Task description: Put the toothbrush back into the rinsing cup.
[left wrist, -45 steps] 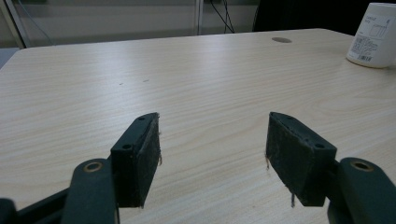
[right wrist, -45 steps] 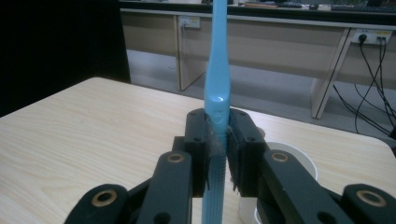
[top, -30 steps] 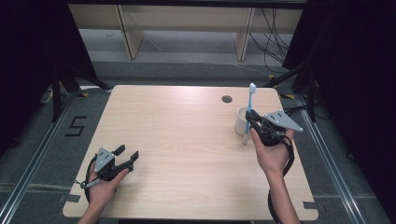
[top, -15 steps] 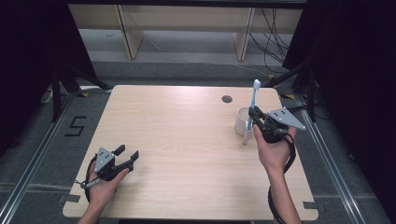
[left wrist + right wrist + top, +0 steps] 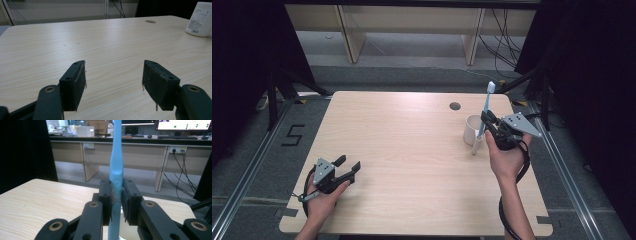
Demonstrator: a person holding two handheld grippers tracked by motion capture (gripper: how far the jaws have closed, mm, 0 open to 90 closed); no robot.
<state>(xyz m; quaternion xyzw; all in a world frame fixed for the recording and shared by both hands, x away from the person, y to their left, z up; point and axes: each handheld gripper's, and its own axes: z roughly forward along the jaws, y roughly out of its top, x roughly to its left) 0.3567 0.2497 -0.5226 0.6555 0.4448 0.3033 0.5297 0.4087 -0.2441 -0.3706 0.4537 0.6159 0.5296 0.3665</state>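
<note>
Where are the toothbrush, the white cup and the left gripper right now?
toothbrush (image 5: 117,157): right gripper view, on the blue handle above the jaws.
white cup (image 5: 470,129): high view, on its outer wall.
left gripper (image 5: 348,165): high view, midway between its open jaws.

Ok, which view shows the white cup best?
The left gripper view: the white cup stands unobstructed at the table's far edge, its printed label legible as a label. The high view shows the cup smaller, beside the toothbrush. The right gripper view barely catches its rim.
</note>
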